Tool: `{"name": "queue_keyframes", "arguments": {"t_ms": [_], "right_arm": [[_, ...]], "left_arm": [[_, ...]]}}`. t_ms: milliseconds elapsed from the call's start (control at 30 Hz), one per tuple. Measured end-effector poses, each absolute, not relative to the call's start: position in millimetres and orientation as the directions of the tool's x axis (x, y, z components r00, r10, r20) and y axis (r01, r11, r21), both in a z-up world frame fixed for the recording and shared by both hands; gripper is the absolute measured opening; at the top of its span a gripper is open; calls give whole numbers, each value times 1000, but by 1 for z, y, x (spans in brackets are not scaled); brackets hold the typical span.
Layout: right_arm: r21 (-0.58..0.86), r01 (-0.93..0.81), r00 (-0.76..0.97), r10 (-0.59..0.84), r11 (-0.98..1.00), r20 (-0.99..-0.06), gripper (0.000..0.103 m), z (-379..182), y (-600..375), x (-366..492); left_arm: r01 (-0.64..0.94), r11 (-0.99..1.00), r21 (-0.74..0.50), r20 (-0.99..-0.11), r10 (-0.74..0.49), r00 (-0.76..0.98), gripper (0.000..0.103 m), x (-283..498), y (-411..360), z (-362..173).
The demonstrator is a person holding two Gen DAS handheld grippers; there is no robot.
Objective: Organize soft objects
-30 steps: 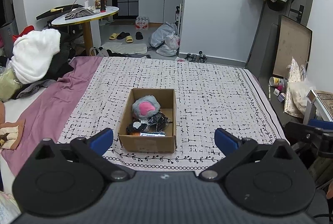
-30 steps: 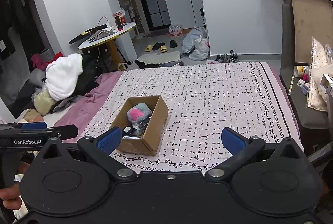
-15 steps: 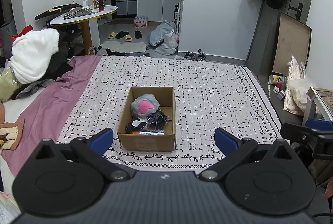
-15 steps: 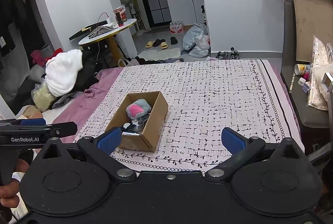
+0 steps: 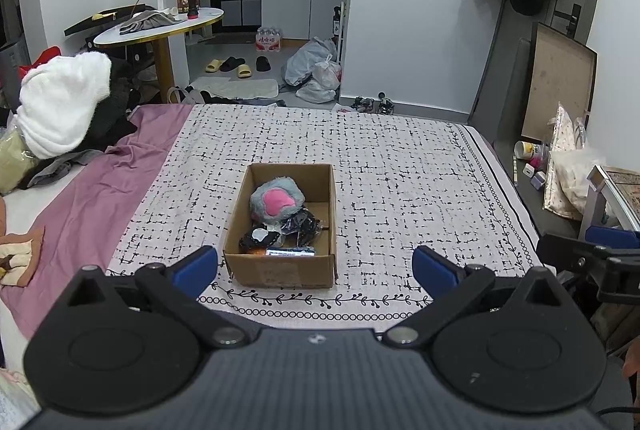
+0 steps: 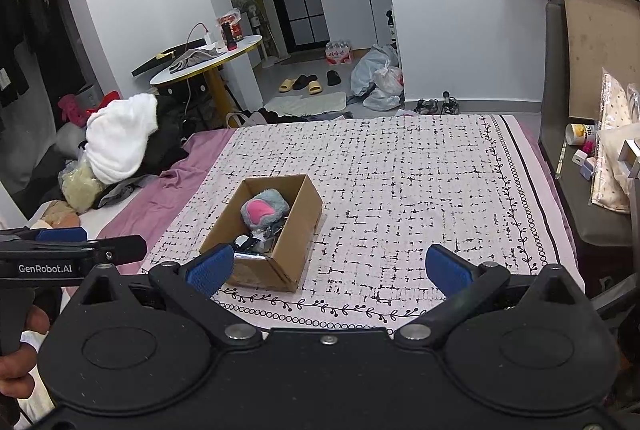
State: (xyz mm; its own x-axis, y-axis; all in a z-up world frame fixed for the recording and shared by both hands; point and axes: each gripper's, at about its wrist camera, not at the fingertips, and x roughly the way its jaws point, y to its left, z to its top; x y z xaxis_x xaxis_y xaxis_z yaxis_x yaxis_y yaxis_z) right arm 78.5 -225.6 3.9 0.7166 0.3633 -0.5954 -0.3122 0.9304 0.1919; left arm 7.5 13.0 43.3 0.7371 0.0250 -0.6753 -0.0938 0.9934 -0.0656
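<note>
1. Leftmost, well away from the box (image 5: 280, 226), a white bundle (image 5: 60, 102) tops a heap of clothes at the edge of the purple sheet (image 5: 92, 182); it looks soft, though whether it belongs to the task I cannot tell.
2. Next, the left gripper (image 5: 314, 264) hovers just short of the box's near wall, jaws spread wide and holding nothing; its left fingertip (image 5: 196, 264) sits just beside the box's near left corner.
3. Centrally, the box rests on the patterned cover (image 5: 400, 166); inside lie a grey plush (image 5: 276, 200) with a pink patch toward the far wall, and dark wrapped items (image 5: 296, 226) against the near wall.
4. Right of the box, the right gripper (image 6: 326, 268) also hangs empty, jaws wide apart.
5. Seemingly the soft things near the box are already in it, so the step reads as a pause between items or the finish; if more remains, the next move calls for swinging left toward the heap and closing gently on loose fabric.
</note>
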Motion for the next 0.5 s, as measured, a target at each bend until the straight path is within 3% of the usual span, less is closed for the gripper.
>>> {"name": "queue_keyframes", "arguments": {"t_ms": [500], "right_arm": [[198,-309,694,363,930,-622,103,-10,-222,87]], "left_arm": [[-81,994,-69,-670,14,742,103,12,15,35]]}}
